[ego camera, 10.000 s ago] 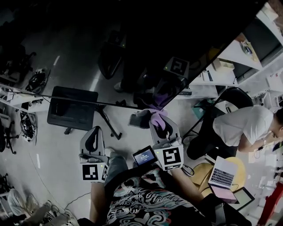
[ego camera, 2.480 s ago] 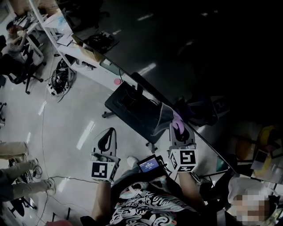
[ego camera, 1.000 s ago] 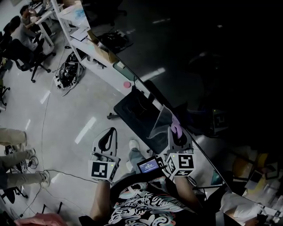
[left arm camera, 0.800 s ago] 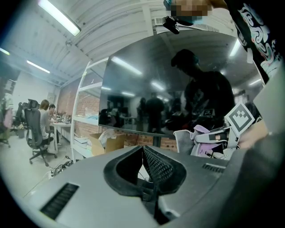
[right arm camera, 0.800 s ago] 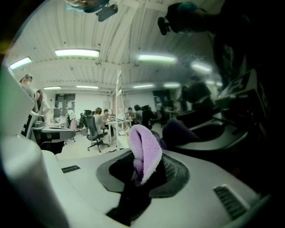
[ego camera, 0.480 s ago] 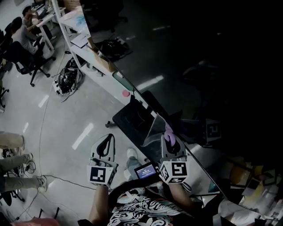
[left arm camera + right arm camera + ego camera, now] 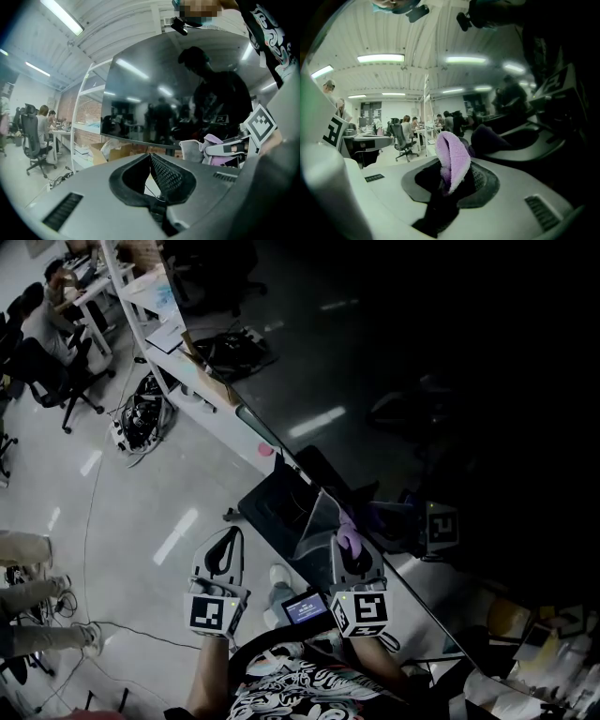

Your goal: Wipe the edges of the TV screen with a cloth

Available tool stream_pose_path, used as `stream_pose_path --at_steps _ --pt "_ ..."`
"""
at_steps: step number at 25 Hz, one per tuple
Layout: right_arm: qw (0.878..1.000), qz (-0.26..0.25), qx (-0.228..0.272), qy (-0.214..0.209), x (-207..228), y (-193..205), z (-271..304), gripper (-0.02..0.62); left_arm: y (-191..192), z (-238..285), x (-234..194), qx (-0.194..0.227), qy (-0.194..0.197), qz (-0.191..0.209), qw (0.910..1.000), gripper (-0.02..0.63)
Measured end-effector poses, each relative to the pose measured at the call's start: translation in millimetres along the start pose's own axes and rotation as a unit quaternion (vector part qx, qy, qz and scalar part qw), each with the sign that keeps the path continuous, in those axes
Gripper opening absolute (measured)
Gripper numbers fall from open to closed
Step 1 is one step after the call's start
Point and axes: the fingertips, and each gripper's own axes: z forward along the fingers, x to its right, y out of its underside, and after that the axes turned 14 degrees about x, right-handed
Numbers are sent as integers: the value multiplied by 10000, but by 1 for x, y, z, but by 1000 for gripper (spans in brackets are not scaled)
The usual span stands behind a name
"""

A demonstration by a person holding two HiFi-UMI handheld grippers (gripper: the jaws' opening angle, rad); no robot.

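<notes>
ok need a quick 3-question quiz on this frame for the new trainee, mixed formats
1. Multiple choice: the cloth clamped in the right gripper is A) green, B) purple, C) white.
2. True or false: the left gripper also holds a cloth.
3. Fill in: the right gripper holds the cloth up by the edge of the ____.

Key: 1) B. 2) False; its fingers are shut on nothing. 3) TV screen.
</notes>
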Motion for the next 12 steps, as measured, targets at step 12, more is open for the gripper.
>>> stream_pose_path --at_steps 12 --pt "9999 90 90 -27 -5 -8 6 110 -5 14 -4 -8 -39 112 9999 18"
